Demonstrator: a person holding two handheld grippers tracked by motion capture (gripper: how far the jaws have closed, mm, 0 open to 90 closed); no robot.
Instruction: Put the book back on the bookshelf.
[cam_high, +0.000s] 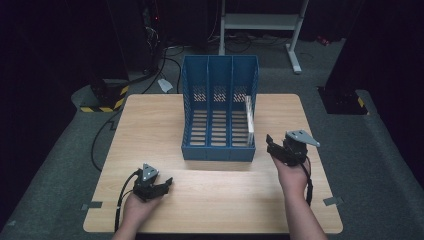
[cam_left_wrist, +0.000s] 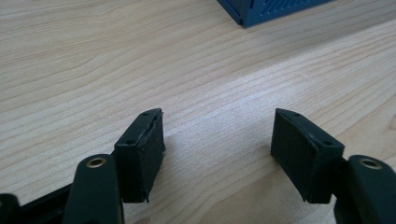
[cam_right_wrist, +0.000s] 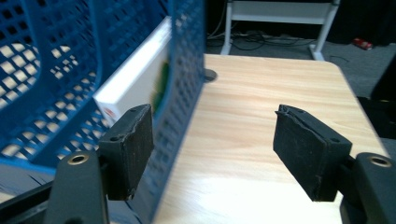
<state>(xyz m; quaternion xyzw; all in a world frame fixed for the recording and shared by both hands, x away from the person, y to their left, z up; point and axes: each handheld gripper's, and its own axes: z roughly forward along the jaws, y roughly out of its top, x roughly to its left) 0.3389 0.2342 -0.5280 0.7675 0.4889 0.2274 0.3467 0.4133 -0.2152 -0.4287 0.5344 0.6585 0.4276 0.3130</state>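
Right gripper (cam_right_wrist: 212, 149) has its jaws apart, nothing between them, just off the blue file rack's (cam_high: 219, 100) right wall; the white book (cam_right_wrist: 140, 79) looks like it's standing inside. Left gripper (cam_left_wrist: 217, 149) gapes over bare table (cam_left_wrist: 93, 56).

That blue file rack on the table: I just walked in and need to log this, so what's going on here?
A person holds a hand-held gripper in each hand at a wooden table. The right hand-held gripper, jaws open and empty, is at the right front corner of the blue file rack, whose right slot holds a white book. The left hand-held gripper rests open on the table, holding nothing.
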